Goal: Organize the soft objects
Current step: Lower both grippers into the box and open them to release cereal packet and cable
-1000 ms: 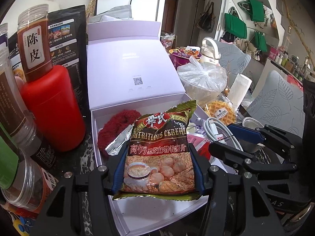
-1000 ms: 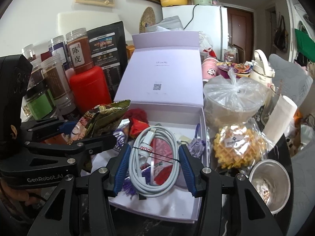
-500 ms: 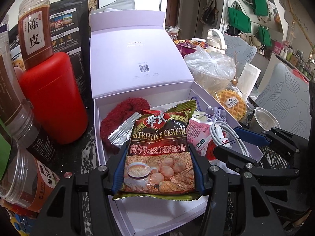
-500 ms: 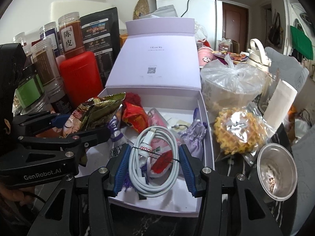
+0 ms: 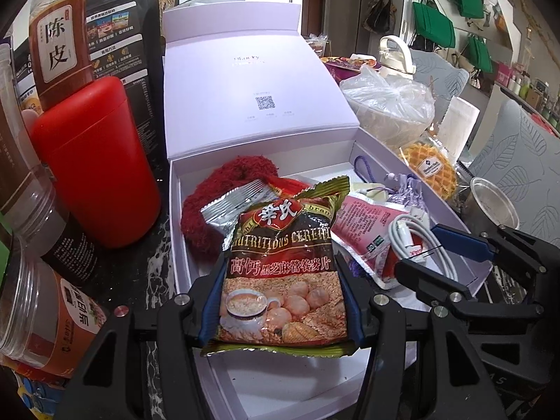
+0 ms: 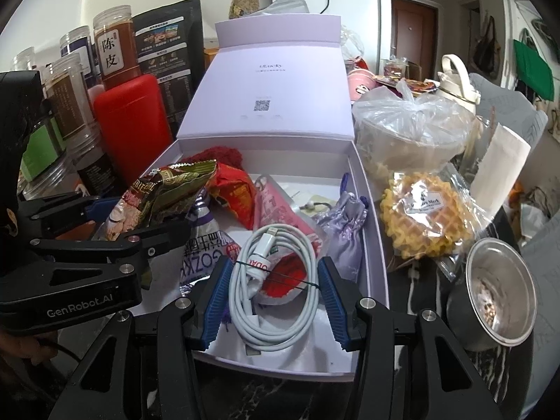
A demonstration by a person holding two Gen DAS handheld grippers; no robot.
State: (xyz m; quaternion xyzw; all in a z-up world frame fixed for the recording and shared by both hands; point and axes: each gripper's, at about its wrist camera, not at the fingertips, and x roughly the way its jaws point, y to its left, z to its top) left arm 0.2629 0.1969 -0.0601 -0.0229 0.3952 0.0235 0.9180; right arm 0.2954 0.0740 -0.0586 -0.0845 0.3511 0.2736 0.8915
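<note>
My left gripper (image 5: 280, 301) is shut on a cereal sachet (image 5: 283, 280) and holds it over the front of the open white box (image 5: 175, 217). In the right wrist view the sachet (image 6: 164, 192) shows at the left. My right gripper (image 6: 273, 297) is shut on a coiled white cable (image 6: 269, 280) and holds it over the box's (image 6: 371, 217) front right part. Inside the box lie a red knitted piece (image 5: 213, 189), a silver packet (image 5: 234, 203), a pink packet (image 6: 276, 210) and a lilac pouch (image 6: 343, 231).
A red canister (image 5: 94, 161) and several jars (image 5: 59, 49) stand left of the box. To the right are a bagged waffle (image 6: 423, 213), a knotted plastic bag (image 6: 409, 122) and a steel cup (image 6: 497, 287). The box lid (image 6: 269, 94) stands open at the back.
Both grippers have drawn back and risen a little with their loads, so more of the box's inside shows. Neither grip has changed.
</note>
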